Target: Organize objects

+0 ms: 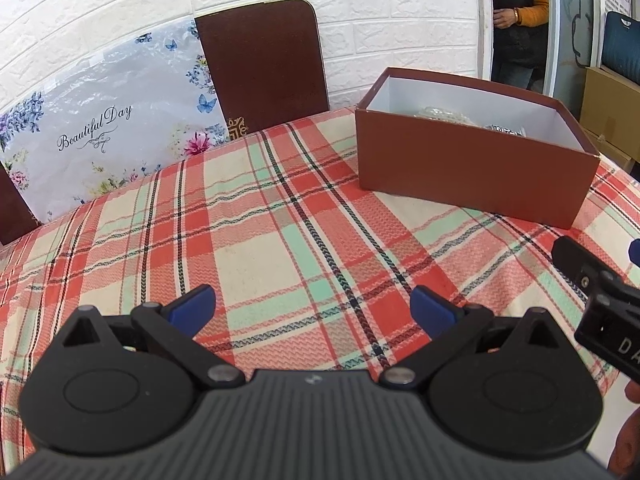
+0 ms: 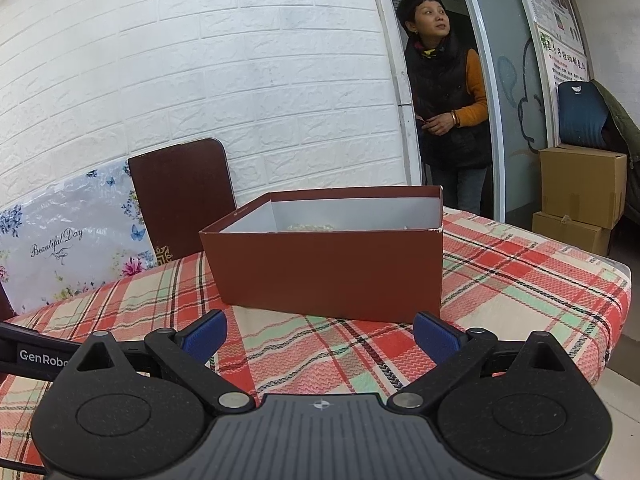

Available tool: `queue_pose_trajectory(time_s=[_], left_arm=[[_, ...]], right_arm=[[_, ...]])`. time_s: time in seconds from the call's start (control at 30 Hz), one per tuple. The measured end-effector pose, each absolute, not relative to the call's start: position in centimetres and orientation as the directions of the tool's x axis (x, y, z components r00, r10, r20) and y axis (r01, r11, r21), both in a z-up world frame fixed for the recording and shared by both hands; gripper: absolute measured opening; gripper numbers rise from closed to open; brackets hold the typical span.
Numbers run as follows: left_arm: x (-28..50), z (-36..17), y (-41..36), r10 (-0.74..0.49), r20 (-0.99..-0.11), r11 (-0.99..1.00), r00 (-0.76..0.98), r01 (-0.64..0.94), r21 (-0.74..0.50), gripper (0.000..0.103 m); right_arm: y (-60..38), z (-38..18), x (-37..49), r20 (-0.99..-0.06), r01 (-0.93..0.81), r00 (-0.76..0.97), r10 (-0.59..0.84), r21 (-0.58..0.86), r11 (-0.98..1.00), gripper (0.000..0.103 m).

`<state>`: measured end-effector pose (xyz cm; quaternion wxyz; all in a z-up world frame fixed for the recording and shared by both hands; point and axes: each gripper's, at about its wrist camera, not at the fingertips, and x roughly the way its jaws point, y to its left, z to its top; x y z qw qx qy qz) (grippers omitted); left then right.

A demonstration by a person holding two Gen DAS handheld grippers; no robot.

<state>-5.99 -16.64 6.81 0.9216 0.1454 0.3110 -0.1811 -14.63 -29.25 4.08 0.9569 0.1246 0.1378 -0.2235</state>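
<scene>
I can't make out what lies in the box [image 1: 472,164]; its near wall hides most of it. The other gripper [image 1: 600,300] runs off my left view's right edge, its fingers unseen.

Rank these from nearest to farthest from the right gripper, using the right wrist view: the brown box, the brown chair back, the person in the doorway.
From the right gripper:
1. Brown box, straight ahead on the table.
2. Brown chair back, behind the table, ahead to the left.
3. Person in the doorway, ahead to the right.
</scene>
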Motion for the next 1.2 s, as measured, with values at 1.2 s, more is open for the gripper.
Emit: queue_pose_trajectory(time_s=[1.2], left_arm=[[-5.7, 7.3, -15.0, -0.257, -0.627, 0.904, 0.735, 0.412, 0.112, 0.103]], right_arm=[[-26.5, 4.6, -14.4, -0.323, 0.435, 0.869, -0.376, 0.132, 0.891, 0.099]])
